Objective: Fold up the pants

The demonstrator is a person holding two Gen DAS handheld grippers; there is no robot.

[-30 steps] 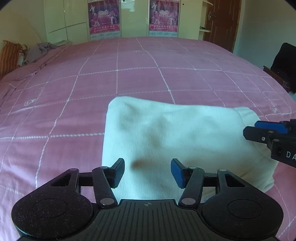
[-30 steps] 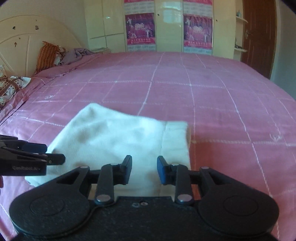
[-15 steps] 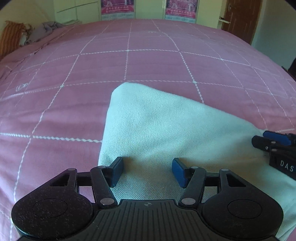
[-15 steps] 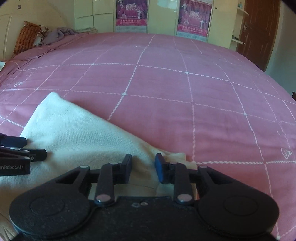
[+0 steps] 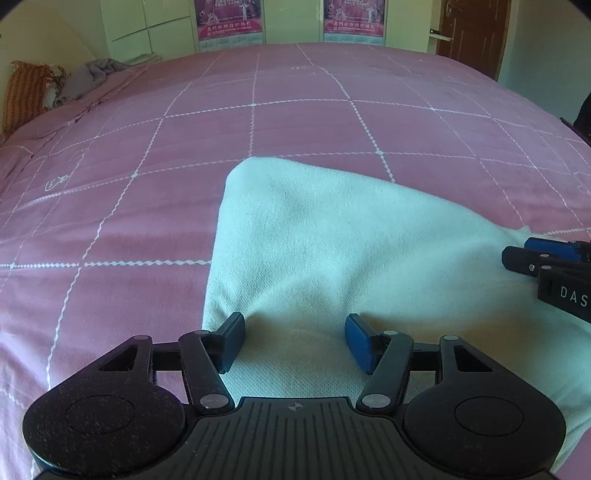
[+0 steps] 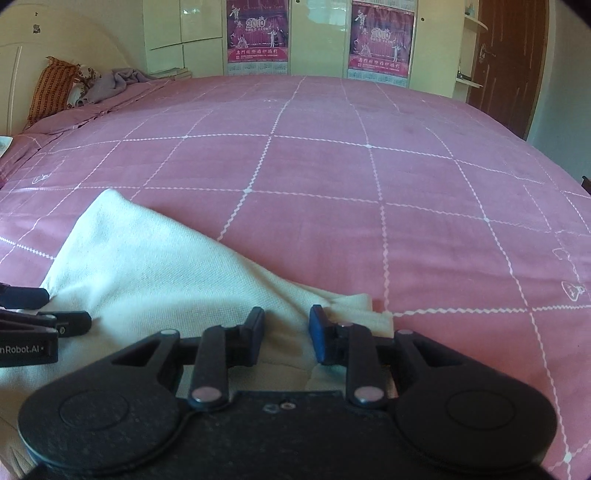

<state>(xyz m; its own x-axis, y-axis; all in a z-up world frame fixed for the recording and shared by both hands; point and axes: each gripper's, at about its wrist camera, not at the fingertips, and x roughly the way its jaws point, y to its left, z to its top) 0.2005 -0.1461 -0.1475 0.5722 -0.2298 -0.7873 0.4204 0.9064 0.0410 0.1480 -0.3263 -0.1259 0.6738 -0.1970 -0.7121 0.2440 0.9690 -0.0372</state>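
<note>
The pale folded pants lie on the pink checked bed cover. My left gripper is open, its blue pads wide apart and pushed down onto the near edge of the cloth, which bulges a little between them. My right gripper has its jaws only narrowly apart, tips sunk into the pants near their right end with the waistband. A ridge of cloth runs between its pads, and I see no pinch. Each gripper shows in the other's view: right gripper, left gripper.
Pink bed cover stretches far ahead and to the right. An orange pillow and a grey garment lie at the far left. Behind the bed stand wardrobes with posters and a brown door.
Both grippers have come down and forward onto the pants. A second ago they hovered above the cloth; now their tips press into its near edge.
</note>
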